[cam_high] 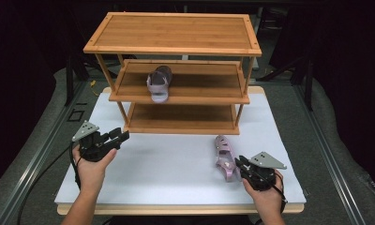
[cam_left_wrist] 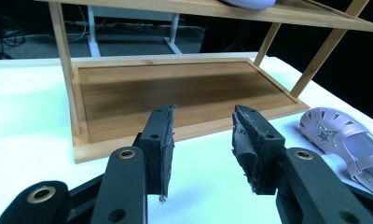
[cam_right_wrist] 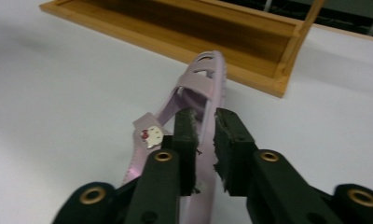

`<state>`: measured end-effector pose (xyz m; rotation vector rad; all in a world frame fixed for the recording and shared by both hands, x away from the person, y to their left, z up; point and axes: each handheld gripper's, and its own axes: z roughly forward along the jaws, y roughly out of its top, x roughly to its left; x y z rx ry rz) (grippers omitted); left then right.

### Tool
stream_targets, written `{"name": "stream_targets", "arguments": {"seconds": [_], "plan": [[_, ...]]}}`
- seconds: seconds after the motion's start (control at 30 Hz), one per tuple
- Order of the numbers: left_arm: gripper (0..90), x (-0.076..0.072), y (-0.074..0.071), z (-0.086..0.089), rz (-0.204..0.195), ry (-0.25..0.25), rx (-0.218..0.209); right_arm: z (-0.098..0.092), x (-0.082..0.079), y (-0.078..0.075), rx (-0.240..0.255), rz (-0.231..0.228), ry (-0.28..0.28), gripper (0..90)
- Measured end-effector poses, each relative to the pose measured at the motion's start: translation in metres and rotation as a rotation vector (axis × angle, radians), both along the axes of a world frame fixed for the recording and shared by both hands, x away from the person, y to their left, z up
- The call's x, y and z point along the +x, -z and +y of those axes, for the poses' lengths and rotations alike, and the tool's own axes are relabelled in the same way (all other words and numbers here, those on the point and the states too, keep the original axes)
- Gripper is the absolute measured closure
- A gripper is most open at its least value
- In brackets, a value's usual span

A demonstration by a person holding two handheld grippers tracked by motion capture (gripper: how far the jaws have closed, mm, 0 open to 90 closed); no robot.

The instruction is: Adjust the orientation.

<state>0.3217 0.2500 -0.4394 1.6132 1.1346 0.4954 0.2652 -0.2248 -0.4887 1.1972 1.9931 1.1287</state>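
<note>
We found the right gripper (cam_high: 241,165) at the near right of the table (cam_high: 176,164), its jaws drawn narrow about the heel end of a lilac sandal (cam_high: 225,157). In the right gripper view the pads (cam_right_wrist: 187,135) stood on either side of the sandal's side wall or heel strap with little gap left; we judged them closed on it, though whether the grip was firm we could not tell. The sandal's long axis ran straight ahead of that gripper, heel at the jaws and toe pointing away toward the bottom shelf of the wooden rack (cam_high: 181,119). It lay on the table surface, tilted onto its side, just short of the rack's front right corner. A second sandal (cam_high: 158,83) sat on the middle shelf, above and ahead-left of the right gripper. The left gripper (cam_high: 116,136) hovered well apart from the lilac sandal, jaws wide and holding nothing, facing the bottom shelf; from it the sandal lay ahead and to the right. We judged the right hand (cam_high: 265,194) far the nearer, and that any shelving move would carry the sandal forward along its own axis.
</note>
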Motion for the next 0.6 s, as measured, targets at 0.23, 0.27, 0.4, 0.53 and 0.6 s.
{"name": "stream_targets", "arguments": {"seconds": [0.23,0.27,0.4,0.53,0.6], "plan": [[57.9,0.002,0.003,-0.001,0.011,0.005,-0.005,0.002,0.009,0.011,-0.077,0.043,0.027,87.7],[57.8,0.002,0.003,-0.001,0.011,0.005,-0.005,0.002,0.009,0.011,-0.077,0.043,0.027,87.7],[57.4,0.003,0.004,0.001,0.017,-0.006,-0.005,-0.013,0.014,0.014,-0.041,0.052,0.078,89.9],[57.5,0.004,0.005,0.005,0.020,-0.016,-0.003,-0.039,0.023,0.023,0.084,0.126,0.138,90.0],[57.5,0.004,0.004,0.005,0.018,-0.018,-0.001,-0.048,0.026,0.028,0.120,0.164,0.163,90.0]]}}
